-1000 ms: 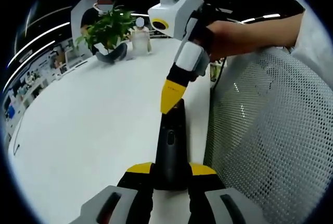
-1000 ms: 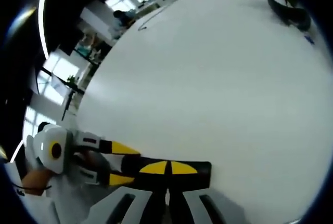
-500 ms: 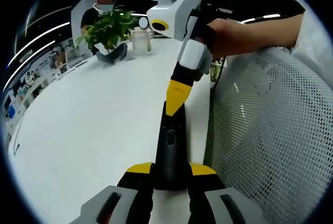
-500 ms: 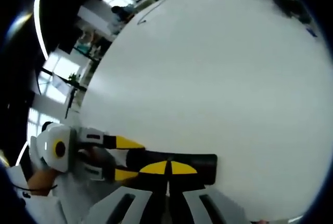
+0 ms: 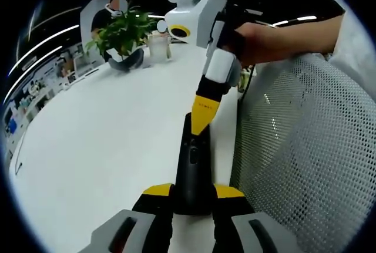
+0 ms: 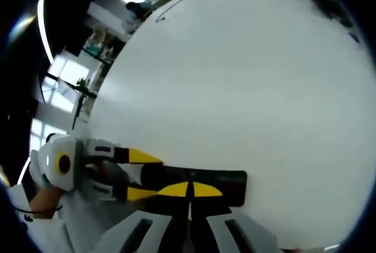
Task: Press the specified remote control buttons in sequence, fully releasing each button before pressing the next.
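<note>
My left gripper [image 5: 192, 193] is clamped on the near end of the black remote [image 5: 192, 165], which lies on the white table [image 5: 100, 147] by its edge. My right gripper [image 5: 201, 125] has its jaws together, yellow tip on the remote's far end. A plant [image 5: 120, 33] stands at the table's far side.

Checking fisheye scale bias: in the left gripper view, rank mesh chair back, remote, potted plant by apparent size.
1. Mesh chair back, largest by far.
2. Remote, held in the left hand-held gripper.
3. Potted plant, smallest, but it stands farthest off, so its true size is unsure.
</note>
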Demonstrator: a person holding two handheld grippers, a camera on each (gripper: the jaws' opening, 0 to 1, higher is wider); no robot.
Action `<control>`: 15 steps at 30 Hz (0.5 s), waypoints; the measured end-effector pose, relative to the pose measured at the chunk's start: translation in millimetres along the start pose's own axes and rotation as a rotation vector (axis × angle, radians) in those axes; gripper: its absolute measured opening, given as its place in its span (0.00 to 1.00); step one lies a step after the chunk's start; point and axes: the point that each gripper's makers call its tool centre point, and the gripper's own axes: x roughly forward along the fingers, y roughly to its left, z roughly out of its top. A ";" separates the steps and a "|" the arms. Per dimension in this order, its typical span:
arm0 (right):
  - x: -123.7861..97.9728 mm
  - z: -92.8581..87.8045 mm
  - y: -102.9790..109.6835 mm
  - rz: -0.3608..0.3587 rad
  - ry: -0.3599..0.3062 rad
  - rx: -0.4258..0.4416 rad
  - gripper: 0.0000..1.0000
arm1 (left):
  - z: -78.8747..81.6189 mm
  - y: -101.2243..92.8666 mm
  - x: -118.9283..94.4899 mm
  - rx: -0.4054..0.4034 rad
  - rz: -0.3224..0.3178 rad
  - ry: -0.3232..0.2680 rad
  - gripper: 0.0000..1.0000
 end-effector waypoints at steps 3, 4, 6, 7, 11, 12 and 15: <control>0.8 -1.2 -1.1 -0.004 0.007 -0.006 0.00 | 0.2 -0.6 0.5 0.000 0.000 0.001 0.25; 0.7 -1.3 -0.7 -0.004 0.006 -0.004 0.00 | 0.7 -0.6 0.9 0.000 0.001 0.000 0.25; 0.5 -1.4 -1.9 0.005 0.000 0.012 0.00 | 0.7 -0.6 1.0 -0.001 0.001 0.000 0.25; 0.6 -1.4 -1.9 0.008 -0.002 0.010 0.00 | 0.7 -0.6 1.0 0.001 0.001 0.000 0.25; 1.2 -2.1 -1.0 -0.010 -0.016 -0.021 0.00 | 0.7 -0.8 1.1 0.002 0.000 0.000 0.25; 1.2 -2.0 -1.1 -0.011 -0.021 -0.017 0.00 | 0.7 -0.8 1.1 0.003 0.000 0.000 0.25; 1.2 -1.3 -2.6 -0.004 -0.026 0.008 0.00 | 0.8 -0.8 1.2 0.002 0.002 0.002 0.25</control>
